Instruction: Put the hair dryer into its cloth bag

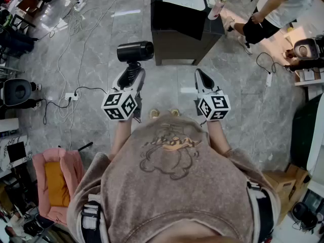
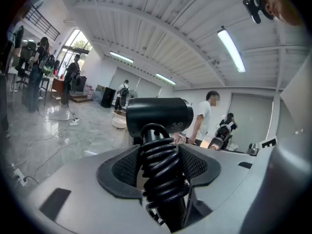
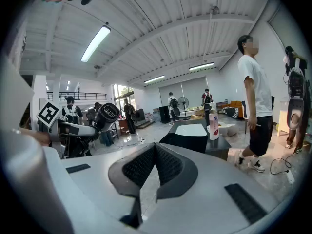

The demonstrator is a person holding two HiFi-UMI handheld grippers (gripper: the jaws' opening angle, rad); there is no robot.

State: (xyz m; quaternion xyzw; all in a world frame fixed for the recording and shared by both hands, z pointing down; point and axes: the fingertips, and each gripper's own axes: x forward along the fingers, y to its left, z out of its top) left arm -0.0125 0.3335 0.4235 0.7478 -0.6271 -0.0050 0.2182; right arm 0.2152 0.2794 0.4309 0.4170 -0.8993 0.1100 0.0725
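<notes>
The left hand-held gripper [image 1: 132, 75] grips the dryer [image 1: 135, 51] by its handle, jaws standing wide with the pads pressed on the black cord [image 2: 161, 172] coiled round that handle. The dryer is held in the air over the grey floor [image 1: 96, 44], in front of the person and just short of a black surface [image 1: 172, 22]. Its barrel lies crosswise above the jaws, and in the left gripper view its body [image 2: 158, 113] rises straight past the pads. The right hand-held gripper [image 1: 200, 77] is level with the left one and well apart from it. Its jaws are pressed together with nothing between them, as the right gripper view shows [image 3: 155, 152]. From that view the dryer [image 3: 108, 113] appears at the left, with the marker cube [image 3: 48, 113] of the left gripper beside it. On the black surface [image 3: 187, 143] lies a flat white thing [image 3: 187, 129], and a bottle [image 1: 217, 6] stands at its right edge. A person in a white shirt [image 1: 276, 6] stands beyond the surface to the right. Cables and a power strip [image 1: 71, 96] lie on the floor at the left.
</notes>
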